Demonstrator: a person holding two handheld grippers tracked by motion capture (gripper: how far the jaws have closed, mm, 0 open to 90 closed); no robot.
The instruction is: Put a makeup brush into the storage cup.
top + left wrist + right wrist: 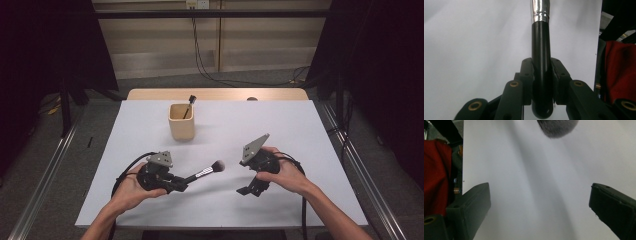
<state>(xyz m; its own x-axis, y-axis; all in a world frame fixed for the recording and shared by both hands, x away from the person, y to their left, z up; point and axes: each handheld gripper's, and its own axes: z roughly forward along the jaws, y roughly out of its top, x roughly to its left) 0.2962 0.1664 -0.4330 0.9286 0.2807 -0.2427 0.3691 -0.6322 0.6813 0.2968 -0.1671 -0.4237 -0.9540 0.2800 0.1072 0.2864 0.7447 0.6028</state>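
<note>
Two grippers hover near the white table's [300, 130] front edge: the left gripper [181, 185] clamps a black-handled, silver-ferruled makeup brush [206, 171]; the right gripper [251, 190] gapes empty. Open surface between. Toward the far edge, a beige cup [181, 121].

Both forearms reach in from the near edge. The left hand [131, 189] holds the left claw [181, 184] low at near left, jaws clamped tight, aimed right. The right hand [289, 175] tilts the right claw [249, 190] down-left, jaws spread wide.
</note>
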